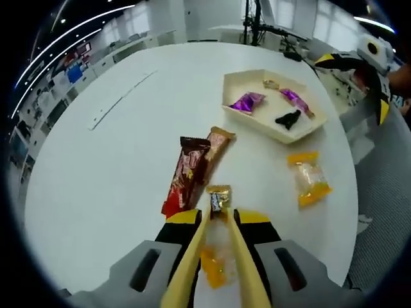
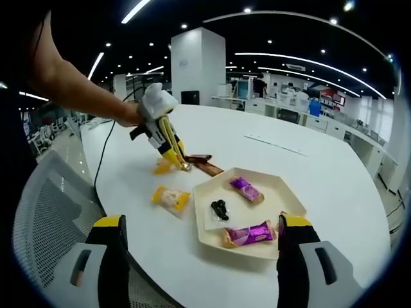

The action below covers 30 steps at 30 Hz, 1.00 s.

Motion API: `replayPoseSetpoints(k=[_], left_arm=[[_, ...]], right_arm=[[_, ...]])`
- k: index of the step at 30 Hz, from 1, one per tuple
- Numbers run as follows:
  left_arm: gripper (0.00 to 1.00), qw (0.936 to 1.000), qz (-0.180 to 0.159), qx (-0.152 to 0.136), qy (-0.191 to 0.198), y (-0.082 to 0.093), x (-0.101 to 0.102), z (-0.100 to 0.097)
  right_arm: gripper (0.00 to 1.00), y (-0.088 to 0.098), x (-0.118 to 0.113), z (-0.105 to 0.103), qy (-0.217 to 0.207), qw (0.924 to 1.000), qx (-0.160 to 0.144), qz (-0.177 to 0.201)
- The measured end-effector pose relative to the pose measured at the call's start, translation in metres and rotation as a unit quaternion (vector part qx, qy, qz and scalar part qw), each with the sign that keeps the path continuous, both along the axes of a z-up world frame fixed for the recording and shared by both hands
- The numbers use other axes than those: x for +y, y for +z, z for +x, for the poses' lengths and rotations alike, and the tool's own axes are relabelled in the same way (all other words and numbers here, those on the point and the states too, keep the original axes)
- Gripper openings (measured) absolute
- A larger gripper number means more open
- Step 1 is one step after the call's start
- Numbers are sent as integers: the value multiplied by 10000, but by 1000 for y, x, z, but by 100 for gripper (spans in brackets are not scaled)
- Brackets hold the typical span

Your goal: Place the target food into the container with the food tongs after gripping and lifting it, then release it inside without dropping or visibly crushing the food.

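Observation:
My left gripper [image 1: 219, 223] is shut on a pair of yellow food tongs [image 1: 239, 256]. The tong tips close around a small gold-wrapped candy [image 1: 218, 197] low over the white table [image 1: 115, 173]; whether it is lifted I cannot tell. An orange packet [image 1: 214, 268] lies under the tongs. The cream hexagonal tray [image 1: 239, 82] sits farther ahead to the right, holding two purple candies [image 1: 246, 101] and a black piece [image 1: 288, 119]. In the right gripper view my right gripper [image 2: 202, 223] stands wide open near the tray [image 2: 277, 192], and a hand holds the left gripper [image 2: 156, 106] with the tongs [image 2: 171, 146] pointing down.
A red-brown chocolate bar [image 1: 187, 176] and a brown bar [image 1: 218, 142] lie just beyond the candy. A yellow-orange packet [image 1: 309, 179] rests right of them, near the table edge. A mesh chair [image 2: 45, 218] stands beside the table. The right gripper [image 1: 372, 61] hovers beyond the tray.

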<state>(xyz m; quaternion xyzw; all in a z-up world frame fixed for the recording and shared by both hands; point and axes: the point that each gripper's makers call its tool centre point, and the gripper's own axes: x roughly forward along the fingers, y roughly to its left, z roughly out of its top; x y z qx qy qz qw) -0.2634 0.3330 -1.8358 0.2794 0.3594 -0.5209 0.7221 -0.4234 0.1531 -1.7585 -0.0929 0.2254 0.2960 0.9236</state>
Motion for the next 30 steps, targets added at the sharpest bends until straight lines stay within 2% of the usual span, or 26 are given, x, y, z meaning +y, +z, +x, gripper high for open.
replayPoseSetpoints(k=[9, 22, 30], left_arm=[[16, 9999, -133, -69, -72, 14, -7, 0], [17, 9993, -331, -78, -177, 48, -8, -1], [16, 9991, -345, -107, -242, 57, -9, 0]], right_arm=[[95, 0, 2, -1, 39, 10000, 12, -21], [95, -1, 2, -1, 45, 10000, 17, -14], [95, 0, 3, -1, 75, 10000, 9, -17]])
